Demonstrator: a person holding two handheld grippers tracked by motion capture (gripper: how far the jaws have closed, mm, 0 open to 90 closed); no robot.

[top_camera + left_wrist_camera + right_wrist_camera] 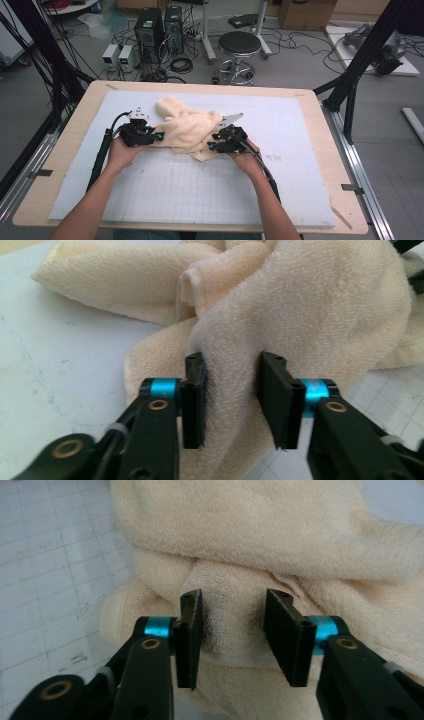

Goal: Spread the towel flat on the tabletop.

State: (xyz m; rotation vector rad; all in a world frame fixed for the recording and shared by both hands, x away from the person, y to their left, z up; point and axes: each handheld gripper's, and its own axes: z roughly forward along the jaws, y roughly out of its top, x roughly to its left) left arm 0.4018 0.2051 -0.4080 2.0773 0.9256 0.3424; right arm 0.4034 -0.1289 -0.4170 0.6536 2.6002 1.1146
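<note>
The towel (187, 131) is cream terry cloth, looped, fuzzy and matt. Under it, the mat (280, 165) looks like a matt pale foam or felt sheet, printed with a faint grid and scuffed towards 6 o'clock. The table (65, 150) rim is light, smooth wood. In the left gripper view, the pads (192, 400) are matt black, set on glossy blue metal collars (164, 387) and brass-coloured rivets (158, 404).

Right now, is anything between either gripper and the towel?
Nothing visible. The left gripper and the right gripper each have towel folds between their open jaws, with no other object in between.
</note>
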